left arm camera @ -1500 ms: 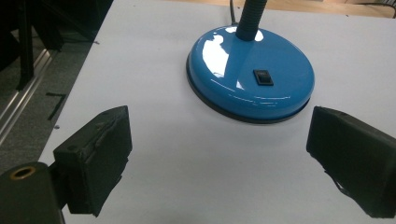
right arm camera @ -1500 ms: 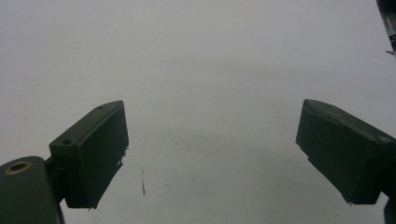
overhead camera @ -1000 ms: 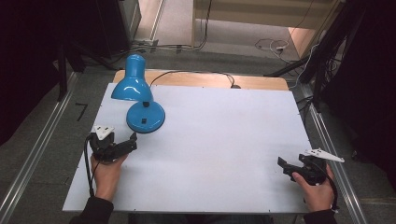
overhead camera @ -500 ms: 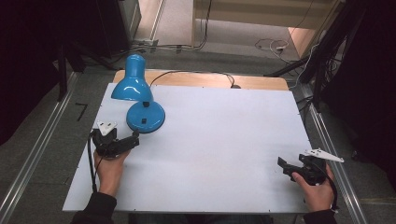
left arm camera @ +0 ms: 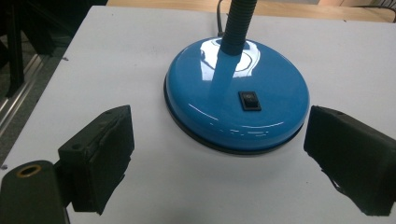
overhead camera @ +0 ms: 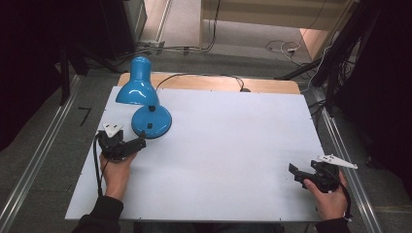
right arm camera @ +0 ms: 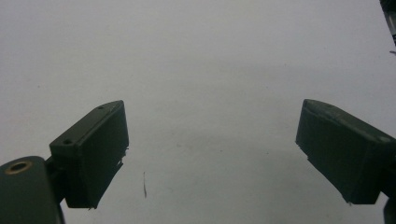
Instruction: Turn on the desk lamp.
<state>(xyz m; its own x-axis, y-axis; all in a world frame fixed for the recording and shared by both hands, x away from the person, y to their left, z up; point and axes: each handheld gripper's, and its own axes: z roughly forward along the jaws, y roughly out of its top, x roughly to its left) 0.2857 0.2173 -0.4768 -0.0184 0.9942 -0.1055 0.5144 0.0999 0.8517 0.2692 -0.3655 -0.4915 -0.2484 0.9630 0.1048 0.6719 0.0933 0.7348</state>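
**Left gripper gapes before the lamp base**

The left gripper point(left arm camera: 219, 158) has its 2 jaws spread wide and grips nothing; the blue lamp point(left arm camera: 236, 100) sits between and just beyond them, untouched, at the table's point(overhead camera: 233, 145) far-left corner. The right gripper point(right arm camera: 212, 154), equally wide and empty, hovers over bare table, well apart.

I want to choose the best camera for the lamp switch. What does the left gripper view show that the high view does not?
Left gripper view alone: the black rocker switch in close detail and the left gripper open, its jaws set wide apart. High view alone: the lamp shade, the right gripper and both hands. Both share the blue lamp base and the white table.
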